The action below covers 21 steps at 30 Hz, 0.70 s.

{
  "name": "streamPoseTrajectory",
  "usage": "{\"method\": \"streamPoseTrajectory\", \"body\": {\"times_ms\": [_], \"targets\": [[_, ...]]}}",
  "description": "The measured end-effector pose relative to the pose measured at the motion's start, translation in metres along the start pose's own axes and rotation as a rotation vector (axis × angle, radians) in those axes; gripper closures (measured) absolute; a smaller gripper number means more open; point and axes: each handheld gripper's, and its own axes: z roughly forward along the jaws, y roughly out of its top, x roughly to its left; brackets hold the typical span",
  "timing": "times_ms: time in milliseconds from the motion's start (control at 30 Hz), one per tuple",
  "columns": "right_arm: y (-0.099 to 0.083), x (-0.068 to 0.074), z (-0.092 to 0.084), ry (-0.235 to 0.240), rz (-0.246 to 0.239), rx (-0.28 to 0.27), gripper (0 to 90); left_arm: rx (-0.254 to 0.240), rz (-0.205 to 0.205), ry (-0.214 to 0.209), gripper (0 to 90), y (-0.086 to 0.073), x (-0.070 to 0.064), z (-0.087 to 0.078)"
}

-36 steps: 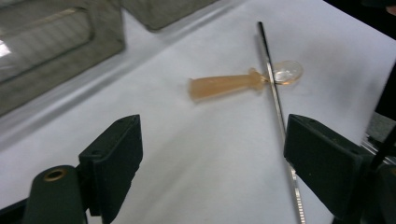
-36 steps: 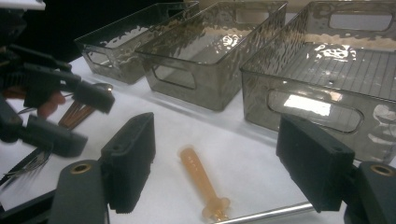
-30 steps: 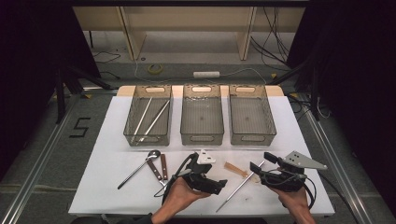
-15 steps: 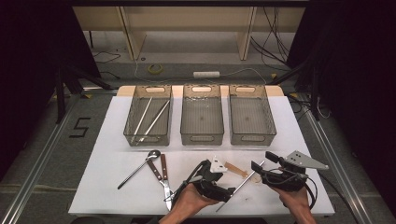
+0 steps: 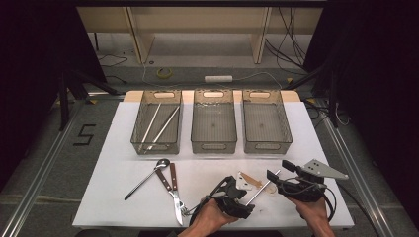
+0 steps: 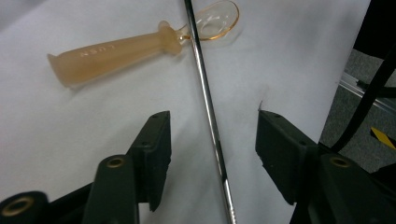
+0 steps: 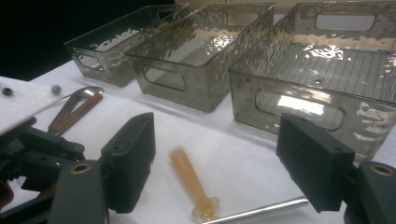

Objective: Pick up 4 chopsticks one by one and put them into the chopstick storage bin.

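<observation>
White table (image 5: 123, 192), dark room. Near the middle bin (image 5: 213, 127), left gripper (image 6: 212, 140) closing astride metal rod (image 6: 208, 109), untouched; right gripper (image 7: 217, 154) released.

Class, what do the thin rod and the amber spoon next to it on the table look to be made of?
Thin rod: probably polished metal; it gleams silver. Amber spoon: apparently translucent plastic, matte handle with moulded lettering, clear glossy bowl.
</observation>
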Motion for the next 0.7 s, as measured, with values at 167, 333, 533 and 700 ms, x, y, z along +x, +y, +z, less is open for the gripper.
{"method": "streamPoseTrajectory", "body": {"times_ms": [167,333,533,700], "targets": [[0.000,0.000,0.001,0.002,-0.003,0.002,29.2,0.014,0.027,0.013,53.7,0.000,-0.003,0.007],[0.000,0.000,0.001,0.003,-0.004,0.001,29.2,0.026,0.041,0.024,58.7,-0.001,-0.005,0.012],[0.000,0.001,0.001,0.002,-0.005,0.002,29.2,0.030,0.097,0.069,67.1,-0.001,-0.008,0.013],[-0.001,0.000,0.001,0.001,-0.006,0.007,29.3,0.032,0.099,0.072,73.3,0.000,-0.006,0.013]]}}
